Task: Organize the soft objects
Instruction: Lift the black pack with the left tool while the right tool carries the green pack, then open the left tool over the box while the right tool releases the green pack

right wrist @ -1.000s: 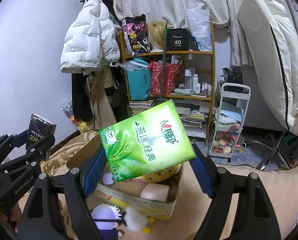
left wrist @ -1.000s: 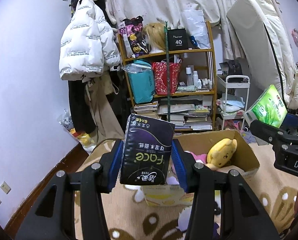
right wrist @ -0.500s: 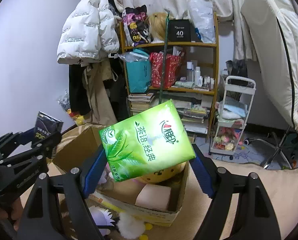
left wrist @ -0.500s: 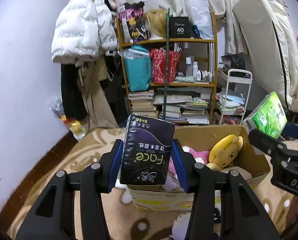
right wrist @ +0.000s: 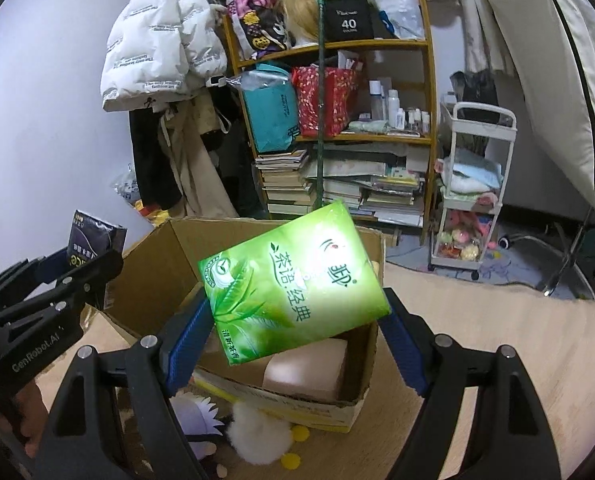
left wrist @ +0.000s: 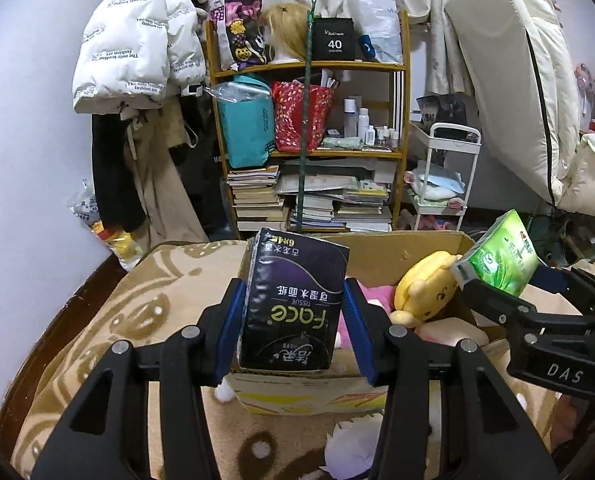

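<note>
From the left wrist view, the left gripper (left wrist: 293, 312) is clamping a black tissue pack (left wrist: 293, 300) upright, part-way closed, above the near edge of the cardboard box (left wrist: 397, 248), where a yellow plush (left wrist: 425, 288) is lying.

From the right wrist view, the right gripper (right wrist: 297, 328) is gripping a green tissue pack (right wrist: 293, 284), jaws wide, tilted over the box's open top.

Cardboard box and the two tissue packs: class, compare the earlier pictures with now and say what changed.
Both claws, left and right, came down toward the cardboard box, which now looms larger. Unchanged: black tissue pack and green tissue pack stay clamped; yellow plush stays inside.
</note>
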Demonstrator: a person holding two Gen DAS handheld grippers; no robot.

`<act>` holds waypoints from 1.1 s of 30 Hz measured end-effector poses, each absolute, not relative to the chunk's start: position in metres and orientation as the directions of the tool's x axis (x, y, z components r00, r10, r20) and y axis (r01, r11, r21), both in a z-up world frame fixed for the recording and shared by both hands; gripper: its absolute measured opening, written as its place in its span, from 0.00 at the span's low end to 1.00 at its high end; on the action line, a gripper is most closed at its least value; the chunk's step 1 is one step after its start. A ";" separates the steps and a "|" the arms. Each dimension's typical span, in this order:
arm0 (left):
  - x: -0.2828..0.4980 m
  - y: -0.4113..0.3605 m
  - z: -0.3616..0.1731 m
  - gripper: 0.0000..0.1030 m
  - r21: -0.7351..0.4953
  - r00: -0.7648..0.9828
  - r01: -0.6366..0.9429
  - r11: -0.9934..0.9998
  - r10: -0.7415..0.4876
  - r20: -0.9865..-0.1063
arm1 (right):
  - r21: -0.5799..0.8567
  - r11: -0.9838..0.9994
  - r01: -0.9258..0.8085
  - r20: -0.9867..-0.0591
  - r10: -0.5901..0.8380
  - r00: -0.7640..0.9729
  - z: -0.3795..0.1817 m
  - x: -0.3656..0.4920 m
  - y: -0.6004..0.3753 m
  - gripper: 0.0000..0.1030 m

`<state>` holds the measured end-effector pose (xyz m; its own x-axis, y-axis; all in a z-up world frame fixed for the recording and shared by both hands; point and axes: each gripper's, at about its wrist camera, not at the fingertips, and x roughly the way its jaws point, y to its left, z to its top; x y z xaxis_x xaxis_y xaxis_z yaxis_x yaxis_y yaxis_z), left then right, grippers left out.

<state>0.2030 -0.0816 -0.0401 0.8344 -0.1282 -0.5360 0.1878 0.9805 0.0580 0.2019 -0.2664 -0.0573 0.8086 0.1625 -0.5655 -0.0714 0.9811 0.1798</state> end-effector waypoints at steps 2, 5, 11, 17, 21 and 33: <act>0.204 -0.082 -0.042 0.47 0.057 0.829 0.185 0.981 -0.125 -0.545 | 0.181 0.981 -0.063 -0.569 0.156 0.807 -0.059 0.202 -0.268 0.83; 0.207 -0.082 -0.045 0.47 0.054 0.820 0.185 0.981 -0.124 -0.559 | 0.184 0.982 -0.048 -0.577 0.147 0.803 -0.060 0.203 -0.271 0.83; 0.205 -0.082 -0.047 0.56 0.061 0.819 0.182 0.981 -0.117 -0.562 | 0.200 0.978 -0.065 -0.594 0.174 0.786 -0.065 0.206 -0.271 0.83; 0.202 -0.081 -0.048 0.76 0.090 0.823 0.154 0.984 -0.077 -0.563 | 0.203 0.976 -0.083 -0.581 0.188 0.792 -0.065 0.203 -0.267 0.93; 0.198 -0.079 -0.045 0.80 0.102 0.826 0.147 0.984 -0.066 -0.559 | 0.190 0.978 -0.090 -0.563 0.183 0.806 -0.060 0.198 -0.266 0.97; 0.178 -0.063 -0.033 0.88 0.118 0.821 0.122 0.985 -0.033 -0.570 | 0.154 0.984 -0.091 -0.548 0.162 0.821 -0.048 0.176 -0.264 1.00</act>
